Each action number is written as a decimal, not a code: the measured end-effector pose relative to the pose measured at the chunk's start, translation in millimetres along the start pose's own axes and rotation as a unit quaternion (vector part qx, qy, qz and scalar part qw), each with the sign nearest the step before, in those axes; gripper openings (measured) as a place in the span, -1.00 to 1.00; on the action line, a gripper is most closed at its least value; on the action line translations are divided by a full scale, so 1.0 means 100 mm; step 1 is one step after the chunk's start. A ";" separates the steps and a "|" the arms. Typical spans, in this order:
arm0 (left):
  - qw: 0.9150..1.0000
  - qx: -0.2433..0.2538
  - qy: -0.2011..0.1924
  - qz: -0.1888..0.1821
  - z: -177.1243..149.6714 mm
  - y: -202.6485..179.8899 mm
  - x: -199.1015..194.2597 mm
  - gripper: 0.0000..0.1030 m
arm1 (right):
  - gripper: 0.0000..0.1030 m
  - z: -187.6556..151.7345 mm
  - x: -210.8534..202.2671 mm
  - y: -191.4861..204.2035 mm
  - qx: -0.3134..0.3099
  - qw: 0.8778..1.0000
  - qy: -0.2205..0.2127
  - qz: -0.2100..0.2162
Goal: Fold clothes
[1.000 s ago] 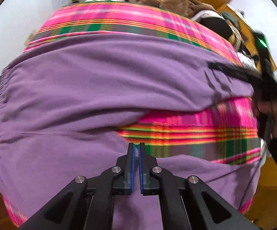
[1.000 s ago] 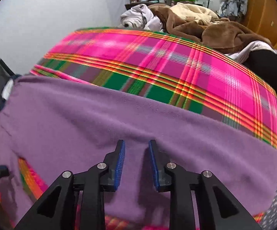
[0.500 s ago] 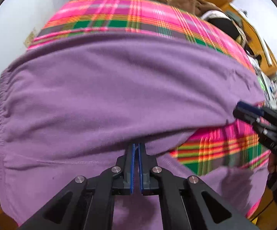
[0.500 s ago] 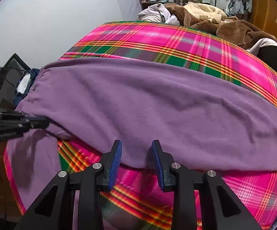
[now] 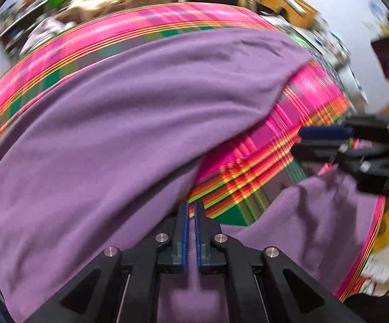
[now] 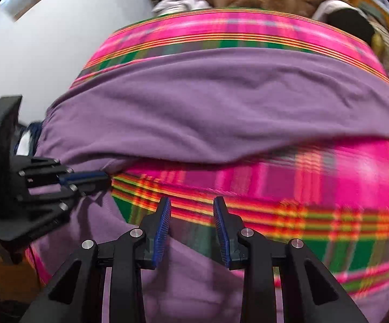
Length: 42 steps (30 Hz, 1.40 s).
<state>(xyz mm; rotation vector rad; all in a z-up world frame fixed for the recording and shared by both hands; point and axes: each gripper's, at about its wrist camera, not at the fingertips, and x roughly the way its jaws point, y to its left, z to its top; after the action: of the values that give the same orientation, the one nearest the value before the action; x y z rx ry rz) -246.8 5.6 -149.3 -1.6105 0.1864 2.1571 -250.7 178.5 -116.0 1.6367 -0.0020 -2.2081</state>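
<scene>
Left tool [image 5: 191, 223] tilted steeply down, opening over purple garment [image 5: 113, 134].

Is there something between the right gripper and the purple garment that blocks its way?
Nothing visible does. The right gripper hangs open directly over the purple garment and the plaid blanket beneath it.

Two matte black handheld grippers: left gripper [image 5: 191, 216] and right gripper [image 6: 191, 212], each built of angular linkage arms with triangular cut-outs. Ribbed blue pads [image 6: 162, 231] lining the inner faces of the fingers, round silver screw heads [image 6: 136, 232] at the pivots. Thin metal rods running back beneath the linkages.
</scene>
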 end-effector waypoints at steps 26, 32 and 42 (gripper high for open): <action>0.996 0.084 -0.027 0.023 0.03 -0.04 0.00 -0.91 | -0.34 0.01 -0.09 -0.23 0.069 0.997 -0.014 -0.028; 0.990 0.122 -0.041 0.052 0.03 -0.17 0.12 -0.81 | -0.34 -0.14 -0.12 -0.25 0.086 0.996 -0.015 -0.027; 0.998 0.058 -0.039 -0.002 0.10 0.09 0.07 -0.99 | -0.34 -0.30 -0.16 -0.35 0.107 0.994 -0.013 -0.032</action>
<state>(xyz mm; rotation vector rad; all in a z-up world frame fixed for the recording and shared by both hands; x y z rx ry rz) -261.1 2.9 -154.5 -1.4574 0.2781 2.1596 -230.4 222.4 -118.4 1.7393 -0.2033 -2.3462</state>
